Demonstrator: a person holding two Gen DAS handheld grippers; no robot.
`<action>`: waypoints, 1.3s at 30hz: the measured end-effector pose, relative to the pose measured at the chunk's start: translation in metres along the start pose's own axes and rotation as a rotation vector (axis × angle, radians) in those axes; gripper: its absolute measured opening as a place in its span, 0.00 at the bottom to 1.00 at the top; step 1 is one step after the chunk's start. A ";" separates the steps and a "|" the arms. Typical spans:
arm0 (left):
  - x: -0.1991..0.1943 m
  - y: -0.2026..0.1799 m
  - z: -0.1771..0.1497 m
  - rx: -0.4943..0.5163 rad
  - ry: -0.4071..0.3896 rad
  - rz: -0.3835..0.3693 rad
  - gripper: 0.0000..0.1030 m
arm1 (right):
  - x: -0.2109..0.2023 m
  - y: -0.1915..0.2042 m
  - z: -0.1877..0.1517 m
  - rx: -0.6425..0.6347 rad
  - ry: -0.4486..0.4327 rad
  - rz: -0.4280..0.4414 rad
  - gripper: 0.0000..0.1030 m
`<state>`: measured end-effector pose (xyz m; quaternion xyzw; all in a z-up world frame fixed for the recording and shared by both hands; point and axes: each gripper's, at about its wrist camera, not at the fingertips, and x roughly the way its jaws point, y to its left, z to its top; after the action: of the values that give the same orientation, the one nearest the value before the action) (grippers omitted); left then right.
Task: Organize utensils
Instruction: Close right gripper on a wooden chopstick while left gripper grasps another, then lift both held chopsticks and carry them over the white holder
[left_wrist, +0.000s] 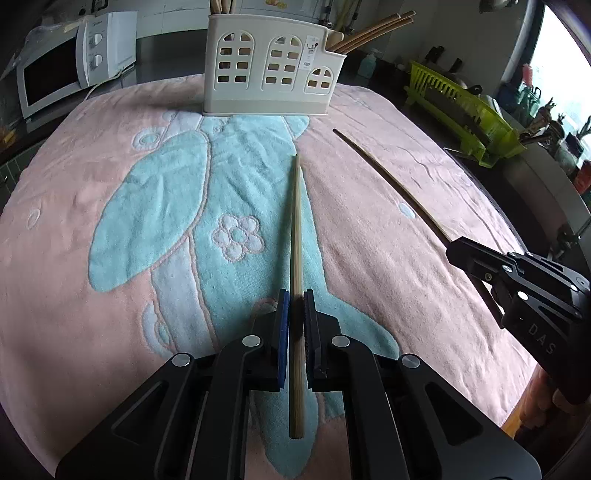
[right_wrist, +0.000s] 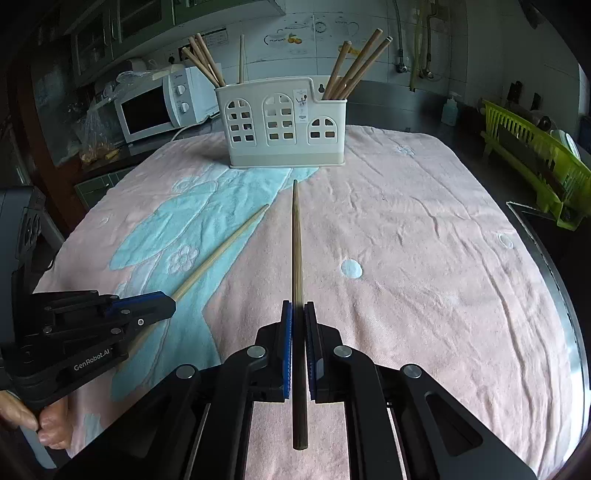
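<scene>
My left gripper (left_wrist: 296, 295) is shut on a pale wooden chopstick (left_wrist: 296, 229) that points toward the cream utensil holder (left_wrist: 273, 70). My right gripper (right_wrist: 297, 306) is shut on a darker chopstick (right_wrist: 296, 240), aimed at the same holder (right_wrist: 284, 125). Each wrist view shows the other gripper from the side: the right gripper (left_wrist: 452, 253) with its dark chopstick (left_wrist: 391, 181), and the left gripper (right_wrist: 171, 301) with its pale chopstick (right_wrist: 221, 251). The holder stands upright at the far end of the towel, with several chopsticks (right_wrist: 354, 66) in its end compartments.
A pink and blue towel (right_wrist: 406, 240) covers the table. A white microwave (right_wrist: 155, 103) stands at the back left. A green dish rack (right_wrist: 535, 162) sits on the right by the sink edge. A person's fingers (right_wrist: 44, 424) grip the left handle.
</scene>
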<state>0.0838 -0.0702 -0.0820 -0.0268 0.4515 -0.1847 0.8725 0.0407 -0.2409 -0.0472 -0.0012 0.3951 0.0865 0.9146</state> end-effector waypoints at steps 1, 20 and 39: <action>-0.004 0.000 0.001 0.004 -0.008 -0.003 0.06 | 0.000 0.000 0.000 -0.002 0.004 0.007 0.06; -0.063 0.012 0.040 0.000 -0.182 -0.010 0.05 | -0.033 -0.002 0.025 -0.044 -0.070 0.018 0.06; -0.075 0.013 0.072 0.045 -0.237 0.023 0.05 | -0.042 -0.009 0.046 -0.181 -0.017 0.016 0.06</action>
<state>0.1062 -0.0410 0.0160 -0.0236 0.3410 -0.1806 0.9223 0.0470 -0.2529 0.0143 -0.0800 0.3778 0.1290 0.9133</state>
